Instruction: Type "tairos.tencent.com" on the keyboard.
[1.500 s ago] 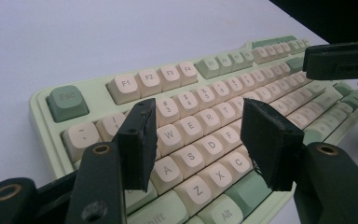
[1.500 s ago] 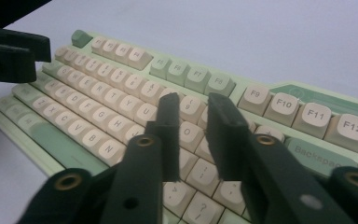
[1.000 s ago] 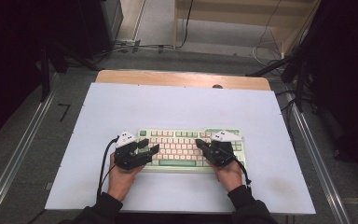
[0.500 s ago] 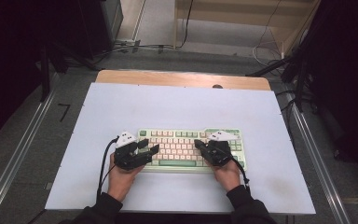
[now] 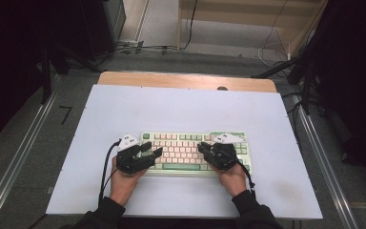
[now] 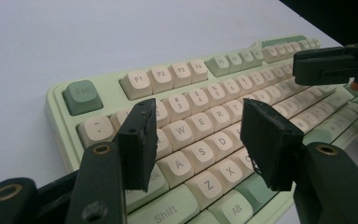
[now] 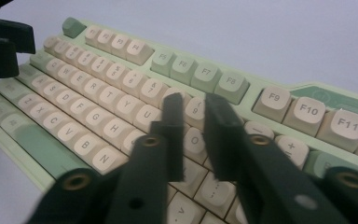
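Note:
A pale green keyboard (image 5: 190, 152) with cream and green keys lies on the near part of the white mat. My left gripper (image 5: 153, 150) hovers over its left end. Its jaws stand open above the A and Z keys (image 6: 198, 135), with nothing between them. My right gripper (image 5: 202, 148) is over the keyboard's right half. Its jaws have just been opening, and a narrow gap with nothing in it shows between them above the number and O keys (image 7: 196, 116). Both grippers point inward, toward each other. A hand holds each one from below.
The white mat (image 5: 181, 109) covers a wooden table whose far edge (image 5: 186, 80) shows beyond it. Metal rails (image 5: 24, 152) run along both sides. Cables lie on the floor behind the table. Each gripper's cable trails back along the forearm.

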The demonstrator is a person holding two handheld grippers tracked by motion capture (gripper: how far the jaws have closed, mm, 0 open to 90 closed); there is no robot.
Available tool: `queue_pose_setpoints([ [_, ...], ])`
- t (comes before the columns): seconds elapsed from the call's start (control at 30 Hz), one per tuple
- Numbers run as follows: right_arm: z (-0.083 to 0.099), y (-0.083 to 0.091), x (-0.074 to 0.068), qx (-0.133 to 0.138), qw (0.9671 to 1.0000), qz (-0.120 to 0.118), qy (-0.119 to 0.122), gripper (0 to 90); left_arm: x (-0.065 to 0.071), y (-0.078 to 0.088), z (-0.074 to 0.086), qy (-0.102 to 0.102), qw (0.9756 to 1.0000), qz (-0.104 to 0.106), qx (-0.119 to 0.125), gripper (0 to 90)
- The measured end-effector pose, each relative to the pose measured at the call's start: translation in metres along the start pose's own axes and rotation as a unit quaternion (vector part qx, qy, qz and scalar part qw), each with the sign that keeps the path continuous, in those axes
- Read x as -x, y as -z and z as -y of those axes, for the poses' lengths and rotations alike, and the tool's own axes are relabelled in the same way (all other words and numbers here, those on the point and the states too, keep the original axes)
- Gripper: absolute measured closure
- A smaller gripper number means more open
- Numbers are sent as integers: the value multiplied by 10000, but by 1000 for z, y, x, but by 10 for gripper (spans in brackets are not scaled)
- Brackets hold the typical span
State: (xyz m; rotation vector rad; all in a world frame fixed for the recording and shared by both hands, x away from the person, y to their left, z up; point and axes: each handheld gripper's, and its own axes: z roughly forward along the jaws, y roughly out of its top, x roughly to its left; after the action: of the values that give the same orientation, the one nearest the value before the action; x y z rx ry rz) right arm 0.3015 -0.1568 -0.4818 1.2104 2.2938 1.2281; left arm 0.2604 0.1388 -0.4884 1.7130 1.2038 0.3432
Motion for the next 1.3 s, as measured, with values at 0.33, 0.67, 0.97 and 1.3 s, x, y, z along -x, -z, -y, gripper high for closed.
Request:
queue_pose_setpoints([
  [0.33,-4,15,-3,-20,9999,82,60,260,-3,1,0,35,10000,-26,18,466],
  [0.67,-3,27,-14,93,9998,-92,170,267,-4,3,-1,59,10000,-58,38,465],
  [0.97,1,26,-23,170,9994,-125,275,569,-6,4,-1,77,9999,-78,78,465],
  [1.3,6,18,-27,39,9984,-396,395,877,-6,4,-1,80,9999,-102,79,465],
])
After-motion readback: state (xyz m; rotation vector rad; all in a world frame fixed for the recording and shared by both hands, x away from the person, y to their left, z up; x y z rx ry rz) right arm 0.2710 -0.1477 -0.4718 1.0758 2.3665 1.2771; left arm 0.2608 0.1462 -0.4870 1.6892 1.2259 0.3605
